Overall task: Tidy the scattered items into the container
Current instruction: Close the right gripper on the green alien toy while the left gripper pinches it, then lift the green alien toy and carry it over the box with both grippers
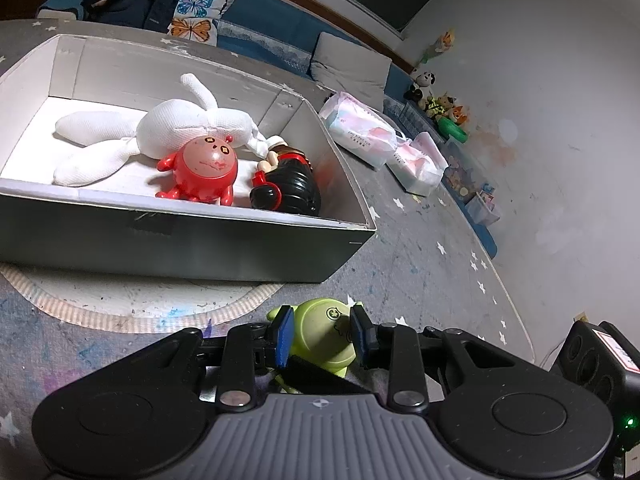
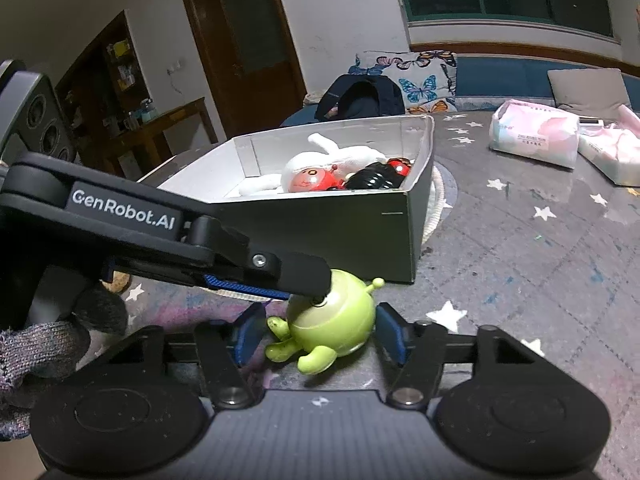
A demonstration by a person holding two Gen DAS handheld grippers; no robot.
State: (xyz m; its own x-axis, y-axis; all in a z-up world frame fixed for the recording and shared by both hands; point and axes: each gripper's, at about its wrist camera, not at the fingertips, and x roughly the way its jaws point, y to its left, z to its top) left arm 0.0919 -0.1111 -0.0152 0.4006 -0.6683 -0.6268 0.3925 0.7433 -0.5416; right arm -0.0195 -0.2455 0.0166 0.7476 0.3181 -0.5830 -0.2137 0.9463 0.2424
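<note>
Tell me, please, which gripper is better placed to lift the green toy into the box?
Left, probably. The left gripper has both pads against the green toy, and the box lies open just ahead of it. The right gripper only straddles the toy, with one pad clearly apart.

Green toy [image 1: 326, 334] lower half hidden behind claw body

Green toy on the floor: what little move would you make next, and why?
Probably close the fingers of the right gripper fully onto the green toy. It lies on the mat, outside the box, with a gap beside one finger; the left gripper already pinches it.
</note>
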